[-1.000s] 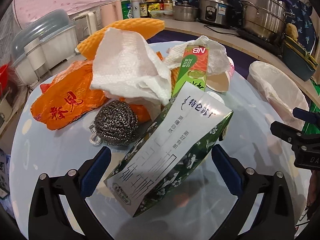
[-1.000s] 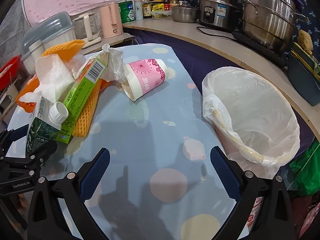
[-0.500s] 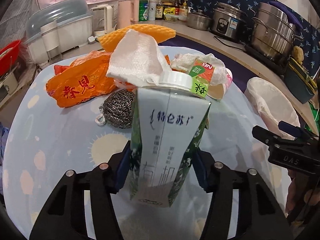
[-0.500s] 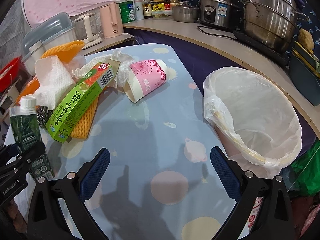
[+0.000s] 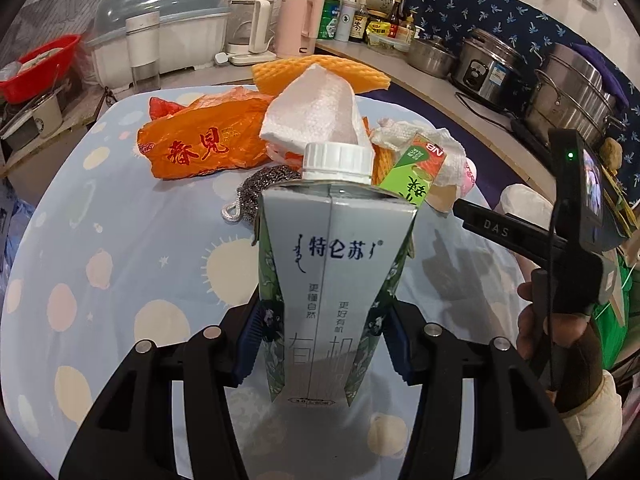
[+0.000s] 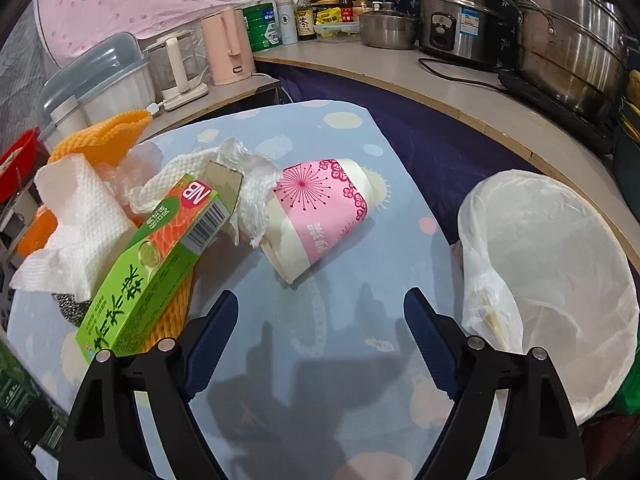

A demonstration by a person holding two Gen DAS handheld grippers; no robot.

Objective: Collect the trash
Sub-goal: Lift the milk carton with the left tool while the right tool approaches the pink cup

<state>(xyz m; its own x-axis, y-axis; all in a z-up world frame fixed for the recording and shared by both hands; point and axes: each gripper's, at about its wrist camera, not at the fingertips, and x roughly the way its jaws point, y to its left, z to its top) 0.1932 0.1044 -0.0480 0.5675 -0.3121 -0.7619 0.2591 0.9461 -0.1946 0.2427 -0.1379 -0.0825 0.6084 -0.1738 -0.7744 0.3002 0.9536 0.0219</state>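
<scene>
Bare tablecloth [image 6: 340, 320] lies open ahead of the right gripper [image 6: 320, 316], up to the tipped paper cup [image 6: 320, 216]. To its left the green box [image 6: 148, 268] and paper towels [image 6: 76, 224] crowd in; to its right the lined bin [image 6: 560, 280] stands at the table edge, mouth open.

The right hand-held gripper [image 6: 320, 320], jaws spread wide, hovers over a blue patterned counter [image 6: 340, 128]. A pink paper cup [image 6: 320, 216] lies on its side mid-counter beside a green tea box [image 6: 148, 268] and crumpled paper towels [image 6: 76, 220]; a bag-lined bin [image 6: 560, 280] stands off the counter's right edge.
</scene>
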